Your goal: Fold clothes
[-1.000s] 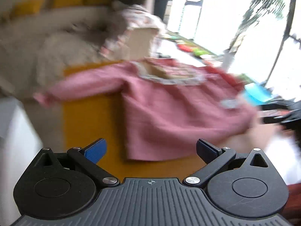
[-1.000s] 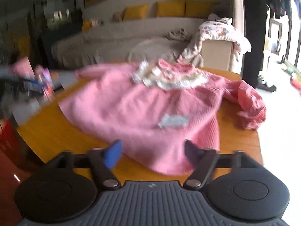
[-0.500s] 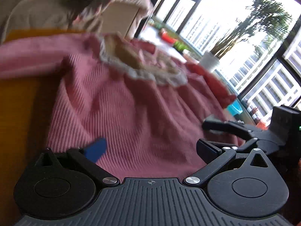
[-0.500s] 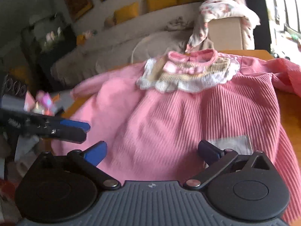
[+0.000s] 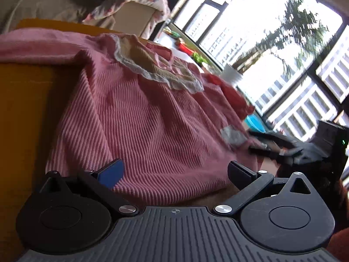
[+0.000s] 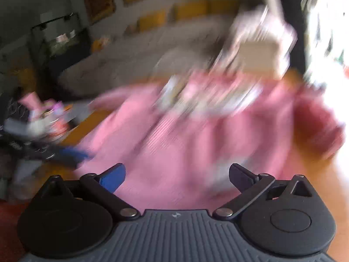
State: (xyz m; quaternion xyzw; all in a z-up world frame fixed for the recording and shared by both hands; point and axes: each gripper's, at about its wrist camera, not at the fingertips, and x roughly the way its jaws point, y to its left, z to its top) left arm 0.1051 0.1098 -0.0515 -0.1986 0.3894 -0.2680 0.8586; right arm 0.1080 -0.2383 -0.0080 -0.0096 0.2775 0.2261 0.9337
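The pink ribbed garment (image 5: pixel 152 126) lies spread front-up on the orange-yellow table (image 5: pixel 26 109), its lace collar (image 5: pixel 157 67) toward the far edge. The left gripper (image 5: pixel 174 172) sits at the near hem with its fingers spread wide apart, holding nothing. The right gripper (image 6: pixel 176 175) is likewise spread wide over the hem (image 6: pixel 174 192), holding nothing. The right wrist view is motion-blurred. A sofa (image 5: pixel 43 6) stands behind the table.

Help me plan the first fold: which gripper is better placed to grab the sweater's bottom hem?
Probably left. The left gripper is open, its fingers straddling the pink sweater's hem. The right gripper is open too, but its view is blurred.
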